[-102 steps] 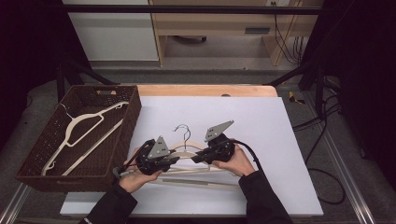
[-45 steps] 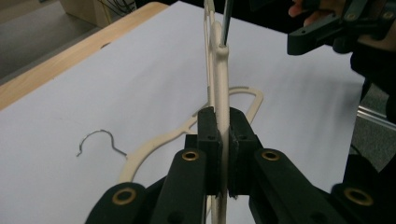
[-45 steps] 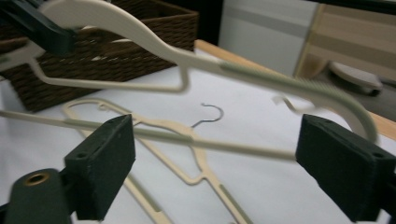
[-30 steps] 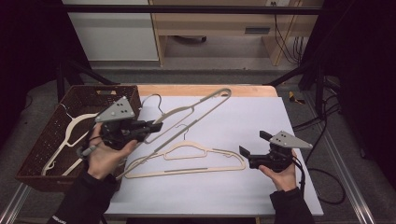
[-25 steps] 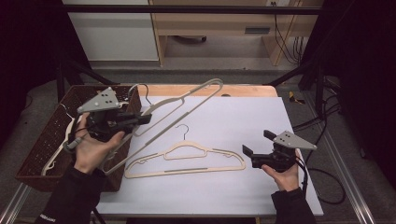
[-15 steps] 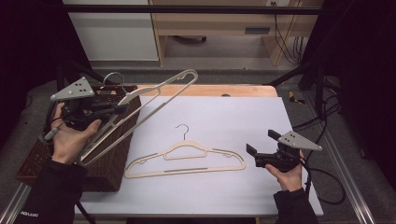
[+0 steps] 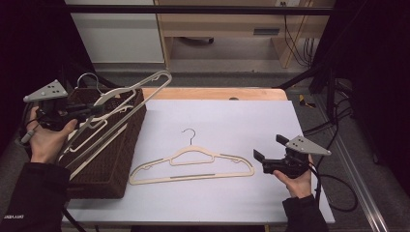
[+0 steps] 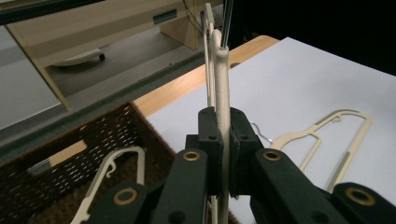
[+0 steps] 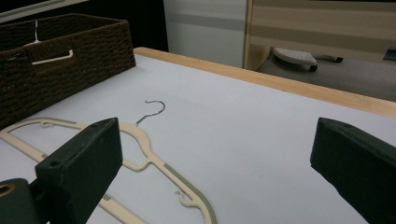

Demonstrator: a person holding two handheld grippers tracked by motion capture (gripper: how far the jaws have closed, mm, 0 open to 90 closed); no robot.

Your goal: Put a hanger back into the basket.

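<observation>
The left gripper (image 7: 86,112) is pinching a cream hanger (image 7: 126,98) — in the left gripper view its black jaws are pressing on the hanger's thin edge (image 8: 223,126) from both sides. The hand is holding it in the air over the dark woven basket (image 7: 118,166) at the table's left edge, the hanger slanting up toward its far end with the wire hook above the basket's far rim. Another cream hanger (image 8: 114,175) is lying inside the basket.

The right gripper (image 7: 263,162) is resting in the person's hand near the right side of the white table (image 7: 241,116), its jaws spreading wide with nothing between them — just beside the right tip of a second cream hanger (image 7: 191,165), which is lying flat mid-table, hook pointing away from the person.
</observation>
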